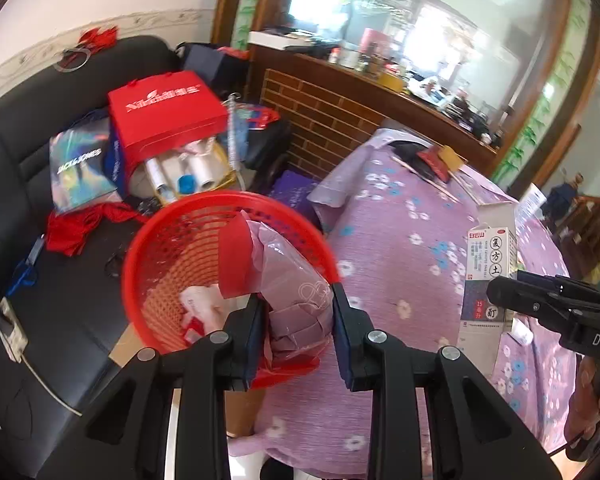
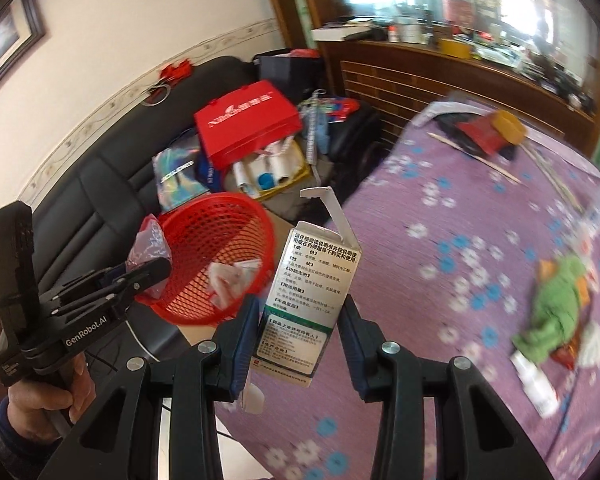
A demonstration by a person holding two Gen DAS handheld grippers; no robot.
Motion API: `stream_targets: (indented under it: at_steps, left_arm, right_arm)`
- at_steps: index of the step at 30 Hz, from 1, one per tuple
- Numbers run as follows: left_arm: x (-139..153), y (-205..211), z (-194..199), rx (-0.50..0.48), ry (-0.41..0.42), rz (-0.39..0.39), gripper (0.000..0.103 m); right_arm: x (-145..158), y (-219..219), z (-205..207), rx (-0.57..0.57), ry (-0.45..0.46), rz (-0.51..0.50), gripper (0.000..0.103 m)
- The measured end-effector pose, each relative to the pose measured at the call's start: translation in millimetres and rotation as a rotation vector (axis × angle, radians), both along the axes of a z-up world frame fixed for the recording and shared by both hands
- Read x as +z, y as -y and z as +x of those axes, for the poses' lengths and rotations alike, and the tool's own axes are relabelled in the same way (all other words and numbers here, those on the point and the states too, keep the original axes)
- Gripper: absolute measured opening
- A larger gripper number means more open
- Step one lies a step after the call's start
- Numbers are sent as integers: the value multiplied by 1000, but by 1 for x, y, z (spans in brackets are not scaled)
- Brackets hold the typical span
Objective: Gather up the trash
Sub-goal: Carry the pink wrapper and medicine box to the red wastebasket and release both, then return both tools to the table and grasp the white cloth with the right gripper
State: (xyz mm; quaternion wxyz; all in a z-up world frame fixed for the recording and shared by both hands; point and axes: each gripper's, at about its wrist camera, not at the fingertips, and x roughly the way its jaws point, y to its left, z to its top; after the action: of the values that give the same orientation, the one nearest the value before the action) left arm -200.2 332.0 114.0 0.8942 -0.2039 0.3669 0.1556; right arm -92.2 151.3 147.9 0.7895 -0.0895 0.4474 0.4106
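the left gripper (image 1: pixel 296 332) pinches a crumpled pink plastic bag (image 1: pixel 292 280), printed with a faint white heart outline, over the near rim of the red mesh basket (image 1: pixel 148 264), which already holds white and red scraps. the right gripper (image 2: pixel 300 340) clamps a white medicine box (image 2: pixel 316 292) upright above the purple flowered tablecloth (image 2: pixel 440 240), its top flap torn open and its sides covered in black chinese print. on the black sofa (image 1: pixel 60 320) lie a red gift bag (image 1: pixel 168 116) with white lettering and a glossy bag reading "jack & jones" (image 1: pixel 80 164). the left gripper's handle reads "genrobot.ai".
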Motion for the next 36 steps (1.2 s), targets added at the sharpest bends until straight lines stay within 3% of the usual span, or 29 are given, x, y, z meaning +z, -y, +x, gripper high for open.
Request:
stream_targets:
  at_steps: [8,18,19,21,22,27,31,36]
  left_arm:
    - [-8,-36,-7,58,-30,-1,29]
    - [-10,-52,-4,90,-36,-6,30]
    - [-11,-53,-3,97,-35,-8,33]
    - [-13,-56,1,114,-35,-20,53]
    - [-13,-57,1,121,-33,-24,56]
    - [-10,-54,2,116,-14,-32,58]
    - [-6,-30,7,70,0,-29,59]
    - [-15,28,28,-91,-19,-64,60]
  right_arm:
    - [-4,-62,5,86,-8,-9,44]
    - [-14,-112,17,138,-22,-30,44]
    - [-17,-117,19,139,-29,-35,46]
    - [-22,-124,23,145,-39,-34,48]
    - [-23,-124,25,131,-40,-39,49]
    - [-14,-98,31,81,-40,-1,51]
    - [-16,-55,28,35,-50,11,61]
    - [-35,18,24,-91,-118,21,61]
